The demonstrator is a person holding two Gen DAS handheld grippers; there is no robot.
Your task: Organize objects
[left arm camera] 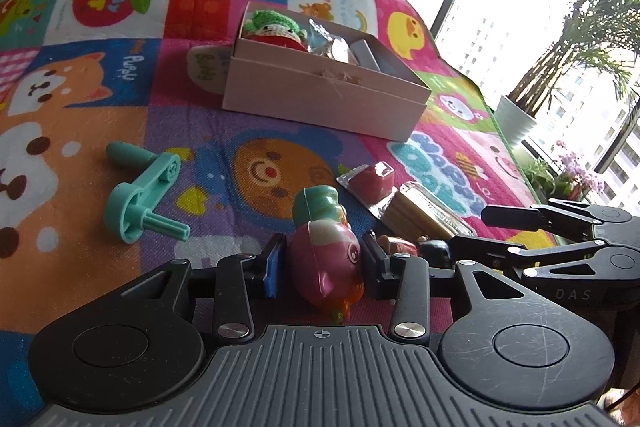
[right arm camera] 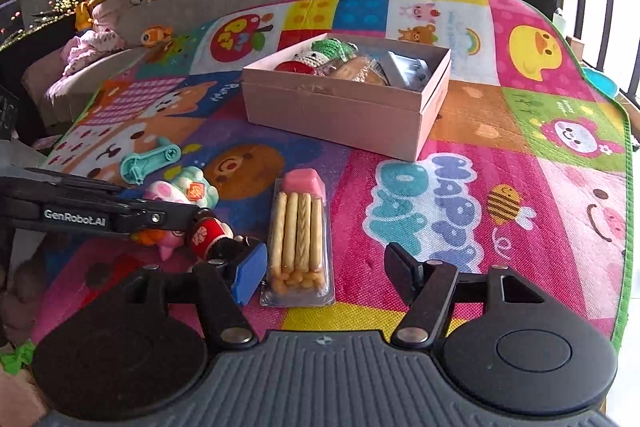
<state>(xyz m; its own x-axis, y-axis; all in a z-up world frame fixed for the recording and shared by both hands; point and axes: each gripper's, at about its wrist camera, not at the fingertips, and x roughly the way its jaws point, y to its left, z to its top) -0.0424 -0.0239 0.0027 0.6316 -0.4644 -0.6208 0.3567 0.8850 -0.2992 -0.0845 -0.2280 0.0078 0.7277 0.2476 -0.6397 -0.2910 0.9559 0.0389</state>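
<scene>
My left gripper [left arm camera: 322,259] clamps pink pig toy [left arm camera: 326,263] between pads, low over mat [left arm camera: 200,131]. My right gripper [right arm camera: 326,273] gapes empty; biscuit-stick pack [right arm camera: 298,247] lies between fingers. Pink box [right arm camera: 340,107] beyond.

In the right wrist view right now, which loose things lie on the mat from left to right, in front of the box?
Teal plastic crank handle → pink and mint pig-shaped toy → small red and black figurine → clear pack of biscuit sticks with pink dip.
</scene>
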